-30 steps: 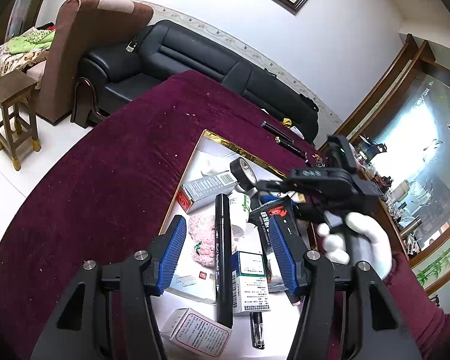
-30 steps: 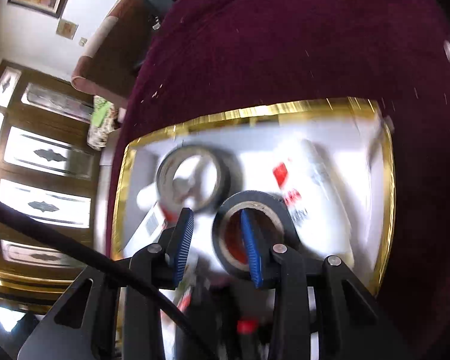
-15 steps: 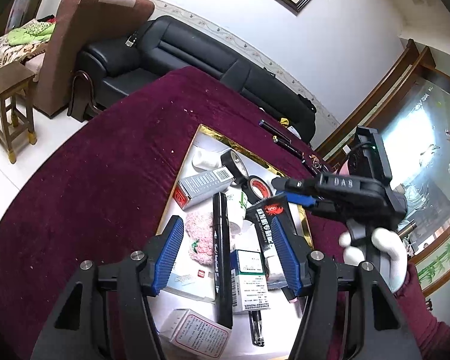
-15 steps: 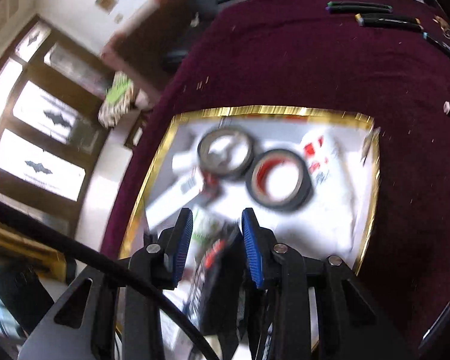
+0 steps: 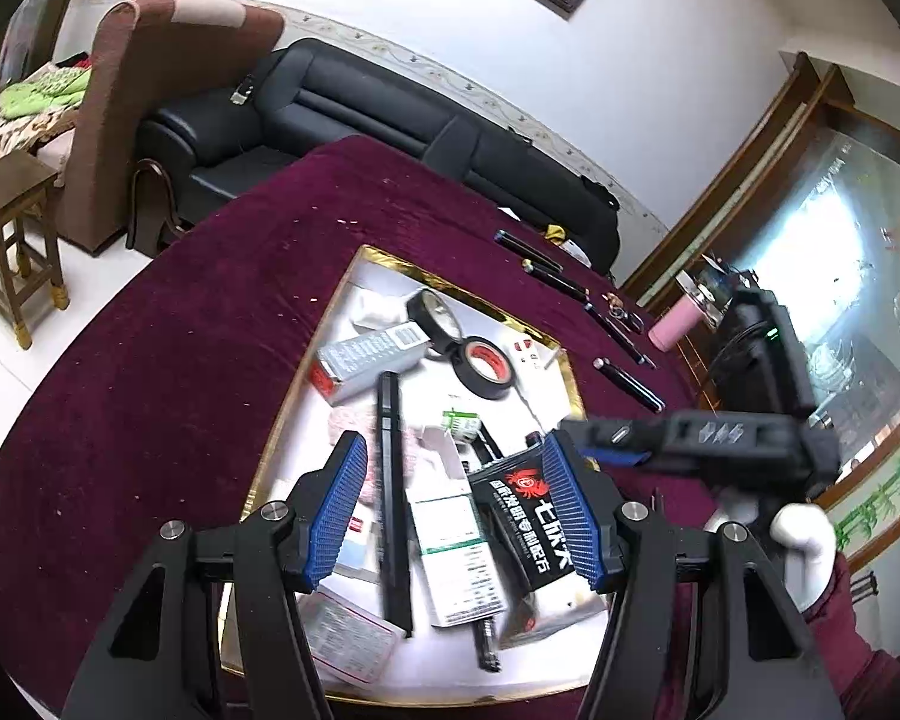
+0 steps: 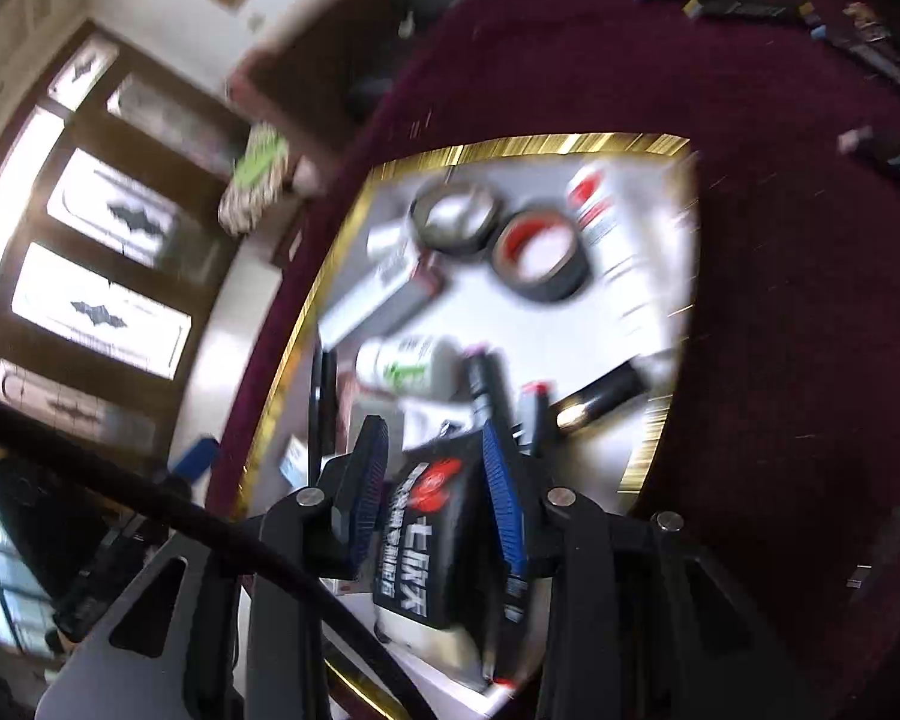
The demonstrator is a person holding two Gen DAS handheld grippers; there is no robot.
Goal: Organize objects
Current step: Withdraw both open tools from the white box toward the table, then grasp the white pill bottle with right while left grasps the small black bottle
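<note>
Maroon velvet covers the round table point(image 5: 168, 360); on it sits a white tray with a gold rim point(image 5: 321, 330), crowded with boxes, tape rolls and pens. Open cloth lies left and beyond the tray; loose pens point(image 5: 627, 381) lie on the cloth just past its right rim.

Black packet with red crab print point(image 6: 426, 534) lies at the tray's near right, overlapping a white box point(image 5: 459, 546). Judged light, thin, glossy film: likely slippery and floppy, best pinched across its short width near an edge.

Right gripper point(image 6: 435, 486) has its blue pads either side of the packet; the view is blurred, so I cannot tell whether they are pressing it. Left gripper point(image 5: 453, 510) hangs above the tray with jaws spread, holding nothing.

Black tape roll point(image 5: 483, 366) lies flat, well apart from both tools.
</note>
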